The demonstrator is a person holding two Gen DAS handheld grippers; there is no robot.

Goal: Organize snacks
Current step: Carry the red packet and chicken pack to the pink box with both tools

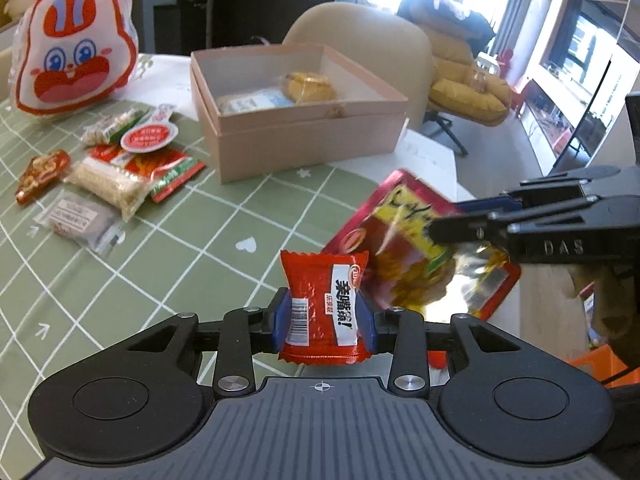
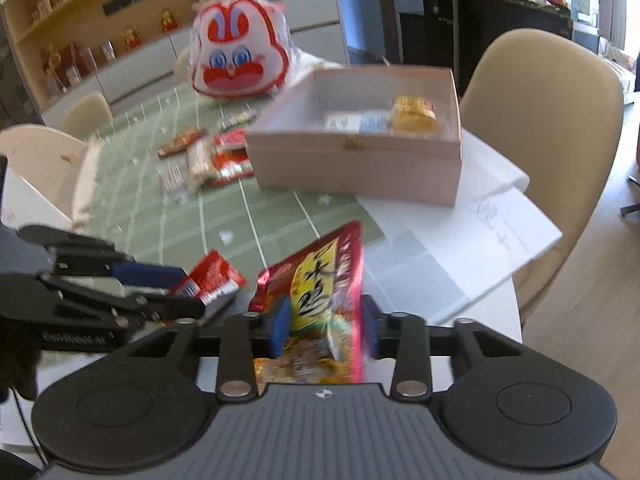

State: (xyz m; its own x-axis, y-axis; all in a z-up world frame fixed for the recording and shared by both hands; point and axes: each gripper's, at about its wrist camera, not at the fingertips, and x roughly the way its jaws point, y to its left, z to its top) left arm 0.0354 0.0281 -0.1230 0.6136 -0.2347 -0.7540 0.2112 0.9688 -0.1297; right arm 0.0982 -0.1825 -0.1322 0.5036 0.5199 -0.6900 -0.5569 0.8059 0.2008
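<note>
My left gripper is shut on a small red snack packet and holds it upright above the green tablecloth. My right gripper is shut on a larger red and yellow snack bag, held above the table's near edge; the bag also shows in the left wrist view. The open pink box stands ahead, with a yellow pastry and a pale blue packet inside. It also shows in the right wrist view.
Several loose snack packets lie left of the box. A rabbit-face bag stands at the far left. White sheets cover the table's right end. A beige chair stands behind the box.
</note>
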